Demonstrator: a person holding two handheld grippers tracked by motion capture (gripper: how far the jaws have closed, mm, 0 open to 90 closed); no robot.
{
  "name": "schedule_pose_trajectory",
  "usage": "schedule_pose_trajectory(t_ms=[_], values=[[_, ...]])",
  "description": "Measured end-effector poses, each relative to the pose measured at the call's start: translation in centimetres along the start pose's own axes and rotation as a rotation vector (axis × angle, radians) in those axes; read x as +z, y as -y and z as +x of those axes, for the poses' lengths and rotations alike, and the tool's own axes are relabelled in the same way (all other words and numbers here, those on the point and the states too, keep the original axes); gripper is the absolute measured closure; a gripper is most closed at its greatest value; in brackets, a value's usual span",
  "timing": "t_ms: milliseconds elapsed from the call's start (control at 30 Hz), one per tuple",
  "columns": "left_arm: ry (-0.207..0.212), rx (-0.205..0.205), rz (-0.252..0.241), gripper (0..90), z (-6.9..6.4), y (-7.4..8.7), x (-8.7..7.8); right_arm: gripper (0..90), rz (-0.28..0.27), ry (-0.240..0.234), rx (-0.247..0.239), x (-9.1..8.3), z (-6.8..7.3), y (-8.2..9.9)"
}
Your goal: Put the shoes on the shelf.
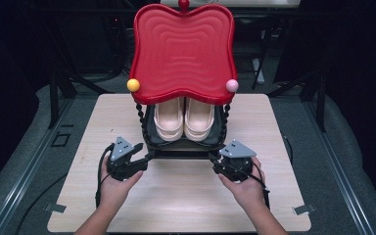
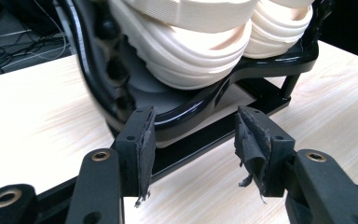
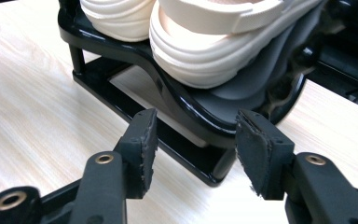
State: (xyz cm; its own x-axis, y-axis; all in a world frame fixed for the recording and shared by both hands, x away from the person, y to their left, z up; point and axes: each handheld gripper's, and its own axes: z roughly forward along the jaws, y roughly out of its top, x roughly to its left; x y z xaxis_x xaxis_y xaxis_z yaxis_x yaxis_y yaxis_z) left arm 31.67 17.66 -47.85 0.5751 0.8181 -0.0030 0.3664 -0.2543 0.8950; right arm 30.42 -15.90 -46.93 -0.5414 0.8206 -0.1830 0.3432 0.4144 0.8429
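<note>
Wooden table, unbranded cream sandals

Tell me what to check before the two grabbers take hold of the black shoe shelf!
1. Left gripper open: ok, its jaws stand apart around the rim of the black shelf.
2. Right gripper open: ok, its jaws stand apart at the shelf's other front corner.
3. Jaws touching the shelf yet: cannot tell, the rim sits between the pads with small gaps showing.
4. Cream shoes seated: ok, both lie side by side on the shelf, toes toward the person.
5. Red top tray on its beaded posts: ok, it sits above the shoes.
6. Pads worn: not ok, the left gripper's pad is frayed and peeling.
</note>
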Motion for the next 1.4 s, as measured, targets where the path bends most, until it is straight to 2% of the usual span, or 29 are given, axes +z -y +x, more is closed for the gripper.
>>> schedule_pose_trajectory(t_ms=[133,367,433,533,767,933,1067,1200,1400], values=[[-0.001,-0.009,0.011,46.9,0.7,0.7,-1.2,47.3,-0.003,0.012,-0.005,-0.9,-0.3,0.7],[-0.002,-0.016,0.039,45.8,1.8,2.3,-3.0,45.4,0.004,0.030,0.024,-2.3,-1.2,2.4],[-0.002,-0.018,0.046,44.5,2.1,2.9,-3.4,45.0,0.003,0.034,0.039,-2.6,-1.5,2.9],[-0.004,-0.010,0.080,43.6,2.4,3.8,-3.8,44.6,0.001,0.039,0.070,-3.1,-1.8,3.8],[-0.003,-0.035,0.109,42.8,2.7,6.0,-4.0,44.4,0.037,0.034,0.098,-3.1,-2.2,5.7],[0.009,-0.067,0.114,42.8,2.7,7.5,-3.7,45.1,0.026,0.030,0.124,-2.6,-2.1,6.9],[0.022,-0.075,0.117,42.8,2.6,8.7,-3.3,45.3,0.014,0.046,0.118,-2.3,-1.7,7.5],[0.024,-0.077,0.135,42.8,2.6,9.6,-2.9,45.3,0.038,0.036,0.104,-1.7,-1.2,8.2],[0.021,-0.058,0.156,42.8,2.7,10.1,-2.7,45.4,0.063,0.011,0.090,-1.0,-0.5,9.0]])
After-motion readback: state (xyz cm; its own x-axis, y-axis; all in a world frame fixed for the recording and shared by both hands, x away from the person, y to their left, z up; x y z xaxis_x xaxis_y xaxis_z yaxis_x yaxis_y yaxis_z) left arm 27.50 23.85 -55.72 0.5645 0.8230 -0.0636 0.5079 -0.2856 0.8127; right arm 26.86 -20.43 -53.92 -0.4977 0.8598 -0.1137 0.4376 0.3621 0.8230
